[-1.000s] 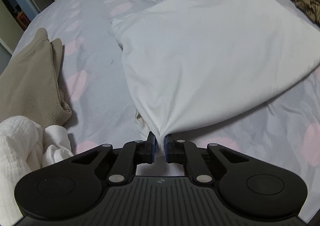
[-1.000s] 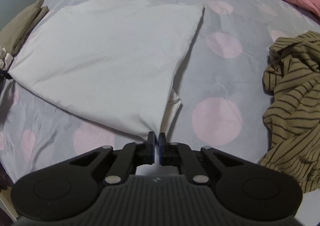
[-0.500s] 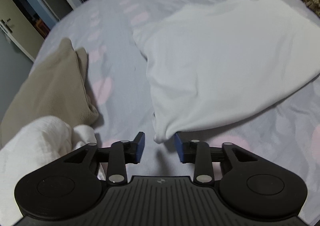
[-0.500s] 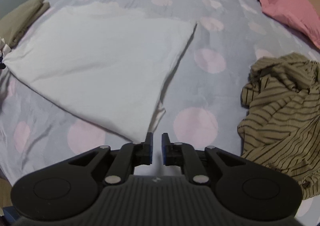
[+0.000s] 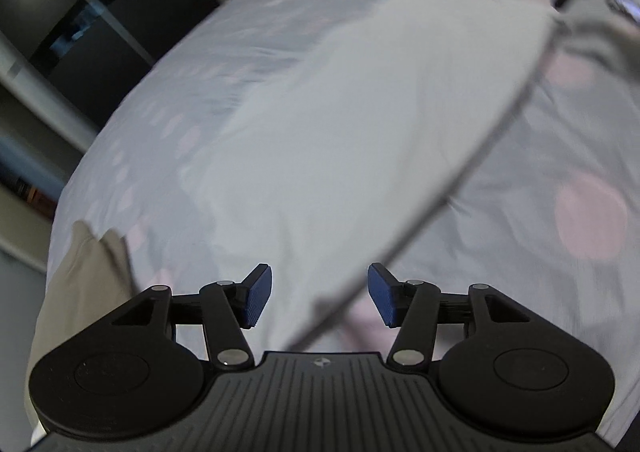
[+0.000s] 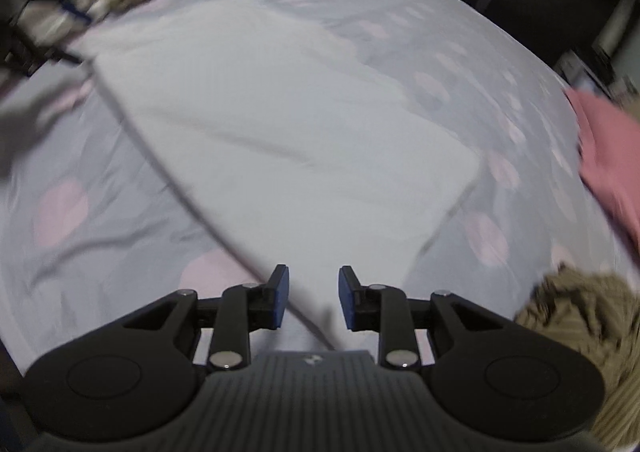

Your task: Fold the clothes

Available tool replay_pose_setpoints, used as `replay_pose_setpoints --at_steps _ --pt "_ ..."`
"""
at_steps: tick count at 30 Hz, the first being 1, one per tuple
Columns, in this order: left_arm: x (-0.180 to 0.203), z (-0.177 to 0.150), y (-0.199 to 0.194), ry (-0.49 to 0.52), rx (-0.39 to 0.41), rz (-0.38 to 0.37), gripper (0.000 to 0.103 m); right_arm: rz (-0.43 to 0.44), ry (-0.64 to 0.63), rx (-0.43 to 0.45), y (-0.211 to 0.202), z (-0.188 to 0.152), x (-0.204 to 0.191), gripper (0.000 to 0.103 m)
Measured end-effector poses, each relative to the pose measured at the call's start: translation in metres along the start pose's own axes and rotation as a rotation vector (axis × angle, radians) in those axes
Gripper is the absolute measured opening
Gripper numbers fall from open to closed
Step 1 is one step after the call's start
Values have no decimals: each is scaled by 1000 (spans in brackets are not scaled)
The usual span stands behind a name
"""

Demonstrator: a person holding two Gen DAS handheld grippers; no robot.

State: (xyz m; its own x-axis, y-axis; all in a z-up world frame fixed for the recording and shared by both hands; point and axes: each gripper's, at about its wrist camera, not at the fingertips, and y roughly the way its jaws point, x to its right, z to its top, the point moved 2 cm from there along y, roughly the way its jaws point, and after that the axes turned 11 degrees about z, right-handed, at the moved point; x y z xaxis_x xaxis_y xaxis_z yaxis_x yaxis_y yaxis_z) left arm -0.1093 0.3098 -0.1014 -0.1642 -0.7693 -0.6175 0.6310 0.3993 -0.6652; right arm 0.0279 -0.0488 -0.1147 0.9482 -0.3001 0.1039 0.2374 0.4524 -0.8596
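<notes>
A white garment [image 5: 340, 124] lies folded flat on the grey bed cover with pink dots [image 5: 560, 172]. My left gripper [image 5: 320, 298] hovers over its near corner. Its jaws are opening, and the blue pads stand apart from the cloth below them. In the right wrist view the same white garment [image 6: 300, 124] spreads ahead. My right gripper [image 6: 313, 302] sits above its other near corner. These jaws are opening too, with nothing pressed between the pads. Both views are blurred by motion.
A folded beige garment [image 5: 80, 284] lies at the left of the bed. A crumpled brown striped garment [image 6: 580, 316] lies to the right, and a pink pillow [image 6: 608, 148] sits beyond it. Dark furniture stands past the bed's far edge.
Both grippers let go of the white garment's corners and their jaws spread apart. Both wrists rolled and swung sideways, and the garment now rests flat on the bed.
</notes>
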Motion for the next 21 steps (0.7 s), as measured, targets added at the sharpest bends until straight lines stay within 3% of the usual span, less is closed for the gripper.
replay_pose_setpoints --at_steps 2,5,13,16,19,21 --pt "14 -7 7 69 -9 20 51 -18 -75 -32 9 -3 -11 47" --pt "28 -20 21 163 -32 93 51 -67 -174 -83 24 -9 -24 47" --pt "50 -25 41 298 6 254 52 -298 -427 -181 68 -33 -50 47" --pt "54 -25 46 329 30 298 42 -434 -550 -185 83 -39 -60 45" --pt "58 -22 51 337 24 316 32 -522 -576 -188 94 -40 -60 36" --pt "60 -20 51 349 19 323 25 -542 -586 -183 96 -43 -58 21"
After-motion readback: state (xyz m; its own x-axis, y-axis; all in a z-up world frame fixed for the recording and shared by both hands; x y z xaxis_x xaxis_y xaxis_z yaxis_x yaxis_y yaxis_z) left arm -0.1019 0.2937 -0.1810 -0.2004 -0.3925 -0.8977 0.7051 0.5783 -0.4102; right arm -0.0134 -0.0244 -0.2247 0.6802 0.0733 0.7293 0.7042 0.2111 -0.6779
